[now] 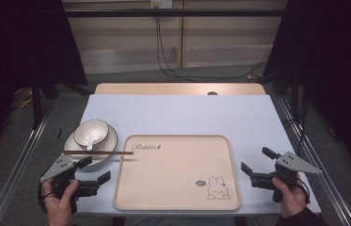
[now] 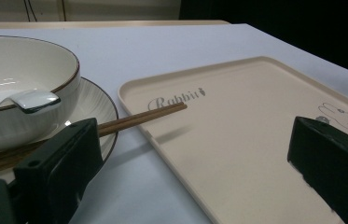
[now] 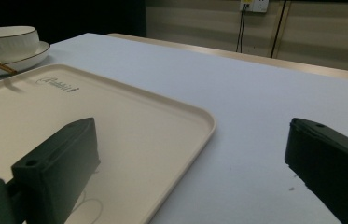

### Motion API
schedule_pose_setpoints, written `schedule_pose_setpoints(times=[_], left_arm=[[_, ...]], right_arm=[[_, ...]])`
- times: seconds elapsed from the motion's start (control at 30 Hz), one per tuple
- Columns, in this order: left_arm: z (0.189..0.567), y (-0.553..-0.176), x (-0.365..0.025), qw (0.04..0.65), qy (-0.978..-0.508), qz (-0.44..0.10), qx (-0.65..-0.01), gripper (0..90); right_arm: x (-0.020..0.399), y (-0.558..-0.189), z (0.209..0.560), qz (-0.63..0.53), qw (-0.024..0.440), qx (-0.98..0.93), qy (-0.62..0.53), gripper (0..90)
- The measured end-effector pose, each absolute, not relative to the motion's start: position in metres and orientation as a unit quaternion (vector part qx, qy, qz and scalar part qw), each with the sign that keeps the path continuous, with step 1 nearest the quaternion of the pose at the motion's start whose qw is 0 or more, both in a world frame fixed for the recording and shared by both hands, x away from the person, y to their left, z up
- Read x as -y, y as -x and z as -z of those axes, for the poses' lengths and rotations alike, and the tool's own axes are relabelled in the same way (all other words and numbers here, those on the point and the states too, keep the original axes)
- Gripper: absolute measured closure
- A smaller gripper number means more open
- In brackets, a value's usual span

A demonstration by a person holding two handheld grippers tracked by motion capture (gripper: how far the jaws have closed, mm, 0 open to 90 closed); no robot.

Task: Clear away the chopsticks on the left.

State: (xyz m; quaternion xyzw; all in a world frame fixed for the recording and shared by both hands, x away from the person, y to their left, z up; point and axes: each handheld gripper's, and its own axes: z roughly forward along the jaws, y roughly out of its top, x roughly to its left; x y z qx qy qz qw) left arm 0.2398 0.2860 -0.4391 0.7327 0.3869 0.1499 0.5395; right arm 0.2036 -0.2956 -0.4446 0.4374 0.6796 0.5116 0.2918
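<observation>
A white bowl point(image 1: 91, 132) with a spoon point(image 1: 90, 142) in it stands on a white plate point(image 1: 109, 143) at the table's left. Brown chopsticks point(image 1: 96, 152) lie across the plate, their tips over the edge of a beige tray point(image 1: 178, 188) with a rabbit print. My left gripper point(image 1: 94, 170) rests open near the front left corner, just below the plate, nothing between its jaws. My right gripper point(image 1: 256, 165) stands open to the right of the tray, empty. In the left gripper view the bowl point(image 2: 17, 84), chopsticks point(image 2: 143, 116) and tray point(image 2: 237, 140) lie ahead.
The light blue table top point(image 1: 182, 113) has bare room behind and to the right of the tray. A wooden strip point(image 1: 178, 88) runs along the far edge. Metal rails point(image 1: 22, 155) flank the table, and cables point(image 1: 173, 70) trail on the floor beyond.
</observation>
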Motion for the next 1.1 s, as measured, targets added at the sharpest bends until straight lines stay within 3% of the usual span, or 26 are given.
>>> schedule_pose_setpoints(times=[0.83, 1.1], left_arm=[[0.432, -0.227, -0.318, 0.538, -0.757, -0.134, -0.347, 4.7], [0.426, -0.245, -0.336, 0.529, -0.768, -0.136, -0.334, 3.6]], right_arm=[[0.291, -0.204, 0.446, -0.508, 0.292, -0.685, -0.433, 1.4], [0.291, -0.204, 0.446, -0.509, 0.289, -0.686, -0.431, 1.5]])
